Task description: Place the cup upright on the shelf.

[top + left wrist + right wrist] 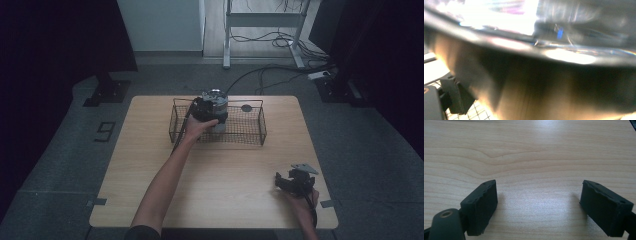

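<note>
Dim room, light wood table (215,170) sitting mid-frame in the high view, grey floor and loose cables behind it. Wire basket (252,131) is standing at the table's upper centre. Left gripper (202,111) is reaching into the basket's left half, jaws closed around a shiny metal pot (216,100); in the left gripper view the pot's (544,82) wall is pressing close to the lens, one black pad (455,93) showing at lower left over the basket mesh. Right gripper (294,182) is resting at the table's lower right, well apart from the basket. In the right gripper view its jaws are standing wide, bare wood between them.
</note>
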